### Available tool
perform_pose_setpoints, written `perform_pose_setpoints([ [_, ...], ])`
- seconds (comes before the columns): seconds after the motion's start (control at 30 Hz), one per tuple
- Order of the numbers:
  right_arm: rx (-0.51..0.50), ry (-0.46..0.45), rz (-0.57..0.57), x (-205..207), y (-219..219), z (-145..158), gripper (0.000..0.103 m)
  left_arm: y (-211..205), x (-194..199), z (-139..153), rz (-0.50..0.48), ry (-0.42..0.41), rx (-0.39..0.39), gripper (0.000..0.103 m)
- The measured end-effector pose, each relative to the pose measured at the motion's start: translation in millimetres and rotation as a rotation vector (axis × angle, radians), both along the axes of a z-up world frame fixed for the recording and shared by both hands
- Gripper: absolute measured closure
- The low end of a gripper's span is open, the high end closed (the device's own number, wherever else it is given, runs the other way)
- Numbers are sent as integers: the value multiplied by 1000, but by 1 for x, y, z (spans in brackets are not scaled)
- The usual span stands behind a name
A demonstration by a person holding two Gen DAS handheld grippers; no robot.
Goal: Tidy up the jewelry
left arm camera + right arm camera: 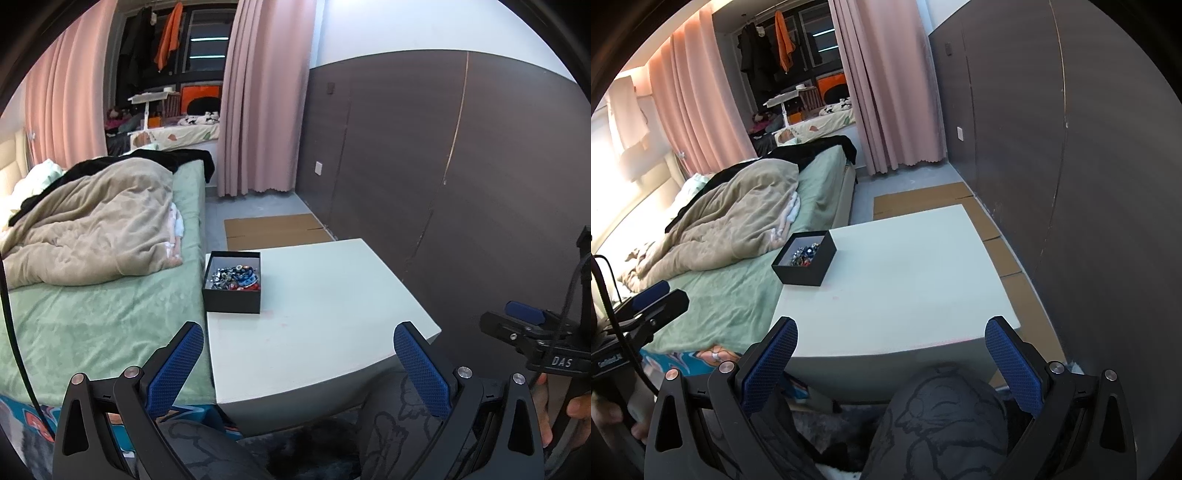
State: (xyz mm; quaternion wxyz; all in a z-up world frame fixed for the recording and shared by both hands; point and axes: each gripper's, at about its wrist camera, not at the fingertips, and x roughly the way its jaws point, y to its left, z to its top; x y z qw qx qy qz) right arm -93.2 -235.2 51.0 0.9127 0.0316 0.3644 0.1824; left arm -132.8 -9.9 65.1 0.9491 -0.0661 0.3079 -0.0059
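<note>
Beside the white worktop (325,306), on its left, a bed (103,325) with green sheet. On the bed, a crumpled beige blanket (92,229) and a black cloth (155,158) behind it. Past the far edge of the worktop, flat cardboard (273,229) on the grey floor. To the right of the worktop, a dark wood-panel wall (424,155) with a white socket (319,168). Beyond the bed, pink curtains (258,96), one on each side of a dark window area. Between the curtains, an orange garment (785,42) and dark clothes (755,48) hanging.
</note>
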Motion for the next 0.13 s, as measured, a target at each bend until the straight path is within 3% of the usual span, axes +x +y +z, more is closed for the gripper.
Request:
perform_pose_setpoints([
  [0.13,0,-4,6,-1,2,0,1,3,0,-4,15,8,3,0],
])
